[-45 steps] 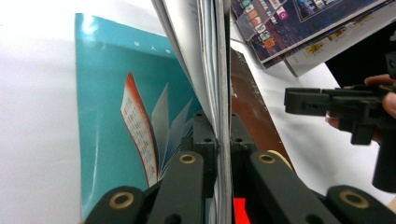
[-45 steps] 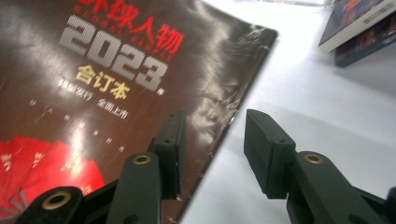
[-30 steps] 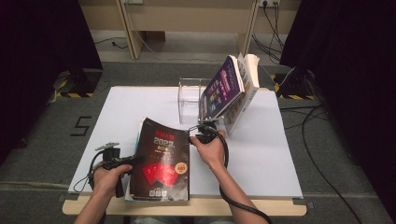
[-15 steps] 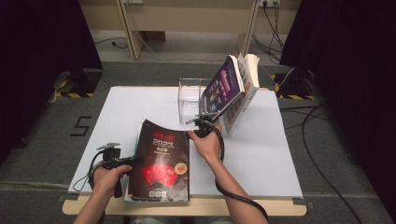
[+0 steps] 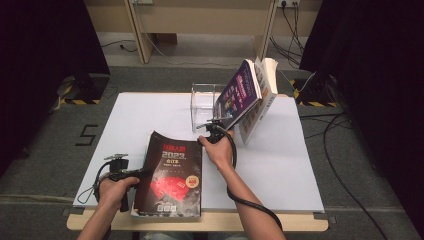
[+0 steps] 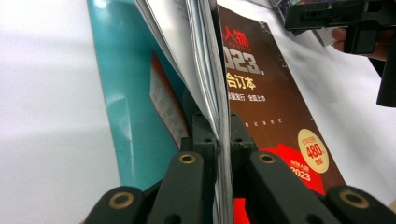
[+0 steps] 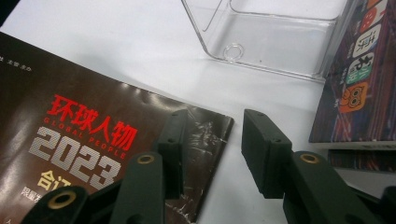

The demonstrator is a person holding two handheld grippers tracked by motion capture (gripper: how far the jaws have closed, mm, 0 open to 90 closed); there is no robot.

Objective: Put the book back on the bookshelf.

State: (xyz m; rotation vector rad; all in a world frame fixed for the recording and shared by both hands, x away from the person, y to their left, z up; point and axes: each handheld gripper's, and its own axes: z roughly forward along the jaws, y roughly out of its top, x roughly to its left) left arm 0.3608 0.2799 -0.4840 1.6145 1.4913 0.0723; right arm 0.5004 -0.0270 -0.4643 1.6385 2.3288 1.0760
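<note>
A dark magazine [image 5: 172, 175] with red and white print lies near the table's front edge, its left side lifted. My left gripper [image 5: 142, 172] is shut on that left edge; in the left gripper view the pages [image 6: 210, 70] stand clamped between the jaws [image 6: 223, 128]. My right gripper [image 5: 212, 127] hovers open at the magazine's far right corner [image 7: 205, 126]. One jaw is above the cover, the other above bare table, and nothing is gripped [image 7: 217, 135]. The right gripper [image 6: 327, 14] also appears at the top right of the left gripper view.
A clear plastic holder [image 5: 202, 107] stands just beyond the right gripper, its open box [image 7: 266, 32] close ahead. Books [image 5: 242, 95] with colourful covers [image 7: 359, 74] lean against it on the right. The white table [image 5: 300, 165] has room at right and far left.
The right hand has moved away from me, from over the magazine's upper edge to its far right corner beside the clear holder. The left gripper and magazine have stayed put.
</note>
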